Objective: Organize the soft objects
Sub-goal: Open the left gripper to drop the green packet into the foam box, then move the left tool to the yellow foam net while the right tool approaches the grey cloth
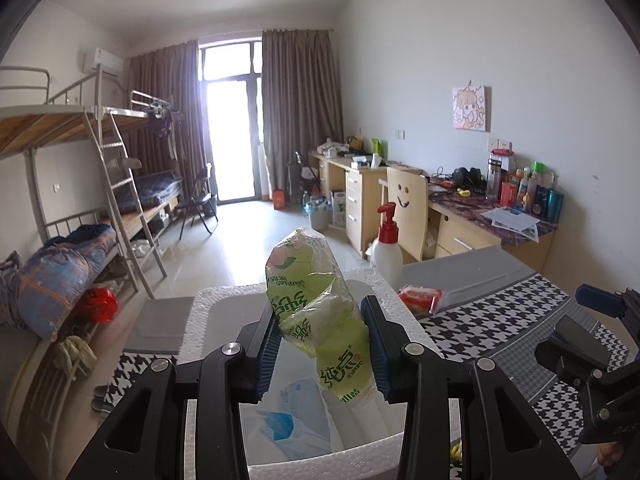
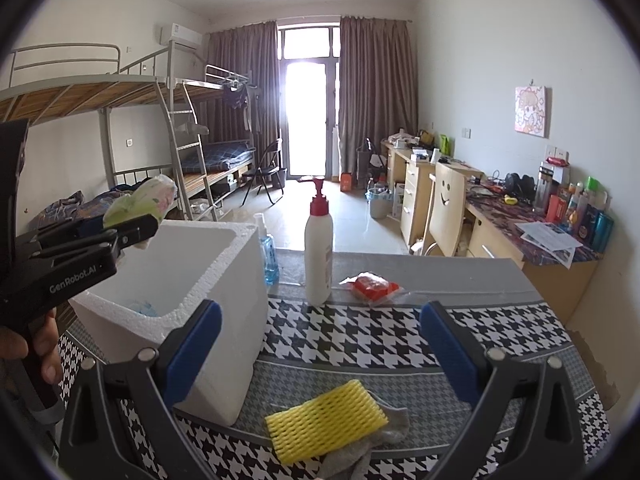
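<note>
My left gripper (image 1: 322,344) is shut on a green tissue pack (image 1: 316,312) and holds it above the open white foam box (image 1: 208,300). Blue-and-white soft packs (image 1: 288,428) lie inside the box. In the right wrist view the left gripper (image 2: 132,228) with the green tissue pack (image 2: 140,200) hangs over the foam box (image 2: 224,280). My right gripper (image 2: 320,344) is open and empty above a yellow foam net (image 2: 324,420) lying on a grey sock (image 2: 372,444) on the houndstooth cloth.
A white pump bottle (image 2: 318,256) with a red top, a blue spray bottle (image 2: 270,256) and a red packet (image 2: 372,284) stand behind on the table (image 2: 500,320). A chair (image 2: 446,208) and cluttered desks line the right wall. Bunk beds stand at the left.
</note>
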`<state>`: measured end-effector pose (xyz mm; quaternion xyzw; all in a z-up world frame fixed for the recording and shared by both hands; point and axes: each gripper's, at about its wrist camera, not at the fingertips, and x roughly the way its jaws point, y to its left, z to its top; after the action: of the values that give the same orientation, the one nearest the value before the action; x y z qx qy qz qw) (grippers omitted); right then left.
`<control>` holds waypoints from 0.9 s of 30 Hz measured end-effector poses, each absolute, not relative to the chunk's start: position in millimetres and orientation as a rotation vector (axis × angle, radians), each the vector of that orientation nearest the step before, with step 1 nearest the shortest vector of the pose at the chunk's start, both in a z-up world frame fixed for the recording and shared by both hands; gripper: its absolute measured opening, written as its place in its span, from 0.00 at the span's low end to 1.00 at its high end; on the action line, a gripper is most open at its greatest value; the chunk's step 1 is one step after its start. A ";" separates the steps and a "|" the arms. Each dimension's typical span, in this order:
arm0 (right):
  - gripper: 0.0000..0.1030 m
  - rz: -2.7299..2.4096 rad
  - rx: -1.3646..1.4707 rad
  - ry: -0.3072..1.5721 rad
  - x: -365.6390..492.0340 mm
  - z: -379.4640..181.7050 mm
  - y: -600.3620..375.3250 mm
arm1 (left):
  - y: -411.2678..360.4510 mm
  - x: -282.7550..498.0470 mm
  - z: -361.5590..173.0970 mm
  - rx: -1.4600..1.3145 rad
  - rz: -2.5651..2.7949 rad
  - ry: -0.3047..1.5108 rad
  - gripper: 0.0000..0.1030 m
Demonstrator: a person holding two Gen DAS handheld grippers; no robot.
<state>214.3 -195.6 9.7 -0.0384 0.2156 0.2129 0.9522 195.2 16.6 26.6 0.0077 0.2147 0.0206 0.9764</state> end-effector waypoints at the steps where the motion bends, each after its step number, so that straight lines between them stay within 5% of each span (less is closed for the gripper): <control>1: 0.98 0.430 -0.076 0.445 215.1 8.8 -197.2 | 17.4 196.9 26.2 0.008 0.037 0.442 0.40; 9: 0.98 0.417 -0.079 0.465 215.7 1.2 -204.3 | 22.0 208.7 19.5 -0.012 0.063 0.499 0.44; 14: 0.98 0.424 -0.067 0.473 216.7 -1.1 -206.8 | 24.7 202.0 20.9 -0.033 0.066 0.468 0.84; 27: 0.98 0.403 -0.025 0.495 215.1 -5.9 -219.9 | 4.3 180.7 29.6 -0.032 0.007 0.402 0.94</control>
<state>215.1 -219.9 -5.9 -0.0125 0.2434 0.1979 0.9494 180.7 4.3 29.6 -0.0161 0.1998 0.0034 0.9797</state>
